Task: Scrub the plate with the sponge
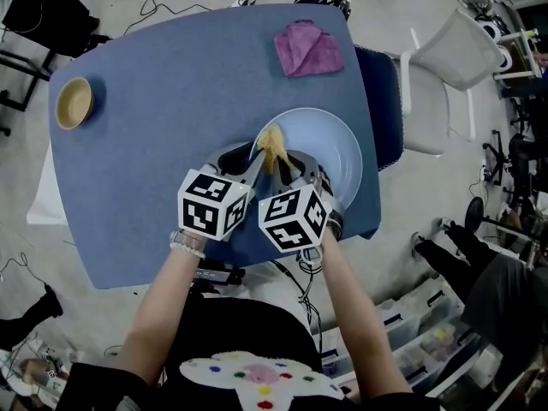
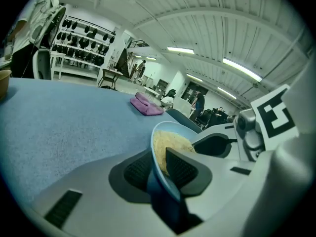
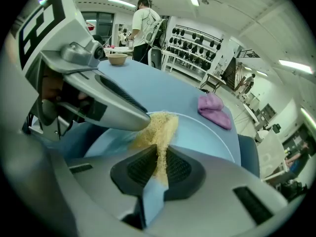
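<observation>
The two marker cubes are hiding the near rim of the plate and the backs of both claws from above; whether that rim is lifting off the table I cannot tell; the left claw is closing narrowly on the plate's rim, pads lying against either side; the right claw is pinching the yellow sponge almost flat, with the sponge lying on the plate's near-left part, just beside the left claw's tip; the wooden bowl is sitting at the far-left corner showing bare wood inside; the purple cloth is lying beyond the plate.
</observation>
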{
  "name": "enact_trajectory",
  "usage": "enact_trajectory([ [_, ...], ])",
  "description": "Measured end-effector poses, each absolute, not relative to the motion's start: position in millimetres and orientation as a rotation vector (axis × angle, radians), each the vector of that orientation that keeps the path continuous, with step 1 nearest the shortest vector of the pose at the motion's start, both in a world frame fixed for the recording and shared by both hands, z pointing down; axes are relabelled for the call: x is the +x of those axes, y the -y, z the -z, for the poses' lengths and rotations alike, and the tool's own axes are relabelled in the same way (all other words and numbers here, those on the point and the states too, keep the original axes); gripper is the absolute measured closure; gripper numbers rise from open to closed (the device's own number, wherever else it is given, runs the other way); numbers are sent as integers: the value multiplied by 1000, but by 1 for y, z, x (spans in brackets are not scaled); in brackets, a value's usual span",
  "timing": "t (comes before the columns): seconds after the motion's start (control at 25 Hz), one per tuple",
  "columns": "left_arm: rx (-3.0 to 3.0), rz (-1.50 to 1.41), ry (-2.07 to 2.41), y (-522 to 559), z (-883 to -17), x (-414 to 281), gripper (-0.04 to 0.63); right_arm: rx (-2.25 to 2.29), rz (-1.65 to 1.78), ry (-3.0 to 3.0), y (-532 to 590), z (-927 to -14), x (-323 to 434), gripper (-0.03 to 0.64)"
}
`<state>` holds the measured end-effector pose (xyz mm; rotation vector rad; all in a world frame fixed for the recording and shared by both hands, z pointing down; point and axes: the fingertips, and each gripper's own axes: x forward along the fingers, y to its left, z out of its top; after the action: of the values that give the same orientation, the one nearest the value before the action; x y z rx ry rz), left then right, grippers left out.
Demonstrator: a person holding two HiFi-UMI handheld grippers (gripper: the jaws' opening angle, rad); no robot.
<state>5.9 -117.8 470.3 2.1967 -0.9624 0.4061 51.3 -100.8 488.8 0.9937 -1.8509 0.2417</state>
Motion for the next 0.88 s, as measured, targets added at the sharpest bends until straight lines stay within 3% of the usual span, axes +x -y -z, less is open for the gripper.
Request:
enact_trajectory([
  [0.4,2169,-361,949,125,-470,7,495,854,-267,1903,72,-492,36,575],
  [0.88,2168,-375,973,134,-469,2,527,696,-304,1898,27,-493,41,575],
])
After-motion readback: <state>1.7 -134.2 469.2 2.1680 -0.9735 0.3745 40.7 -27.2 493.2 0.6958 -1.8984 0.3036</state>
